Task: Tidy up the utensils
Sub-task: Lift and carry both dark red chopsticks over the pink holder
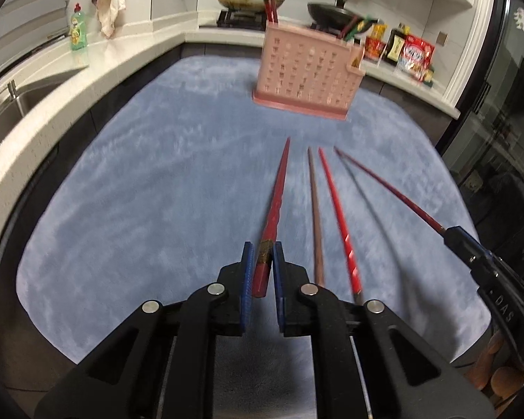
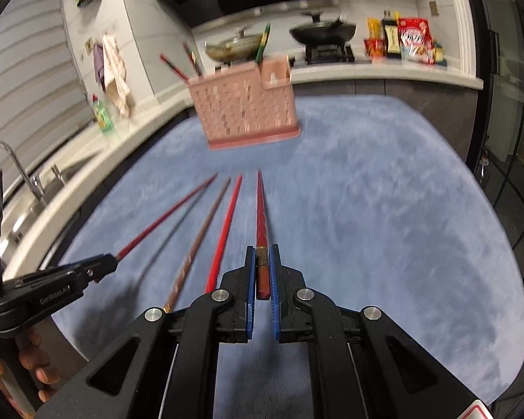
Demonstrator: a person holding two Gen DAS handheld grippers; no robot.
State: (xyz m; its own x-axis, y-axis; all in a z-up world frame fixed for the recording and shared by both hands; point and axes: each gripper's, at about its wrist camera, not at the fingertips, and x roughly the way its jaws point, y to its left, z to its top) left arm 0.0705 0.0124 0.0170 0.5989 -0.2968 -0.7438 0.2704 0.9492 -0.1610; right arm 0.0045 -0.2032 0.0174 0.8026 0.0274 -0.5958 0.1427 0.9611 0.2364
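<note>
In the left wrist view my left gripper [image 1: 262, 248] is shut on the thick end of a red chopstick [image 1: 279, 192], which points ahead over the blue mat [image 1: 139, 192]. The right gripper [image 1: 450, 232] enters from the right, shut on a dark red chopstick [image 1: 384, 186]. A brown chopstick [image 1: 314, 216] and a red chopstick [image 1: 337, 216] lie between them on the mat. The right wrist view shows my right gripper [image 2: 262, 249] shut on its chopstick [image 2: 261, 209] and the left gripper [image 2: 111, 260] with its chopstick [image 2: 167, 214]. The pink slotted holder [image 1: 307, 70] [image 2: 244, 111] stands ahead with several chopsticks in it.
A white counter [image 1: 129, 52] curves round the mat, with a sink [image 2: 35, 181] at the left and a green soap bottle [image 1: 77, 29]. Two woks [image 2: 321, 31] sit on the stove behind the holder. Food packets [image 2: 401, 42] stand at the right. A person's fingers [image 2: 35, 359] hold the left gripper.
</note>
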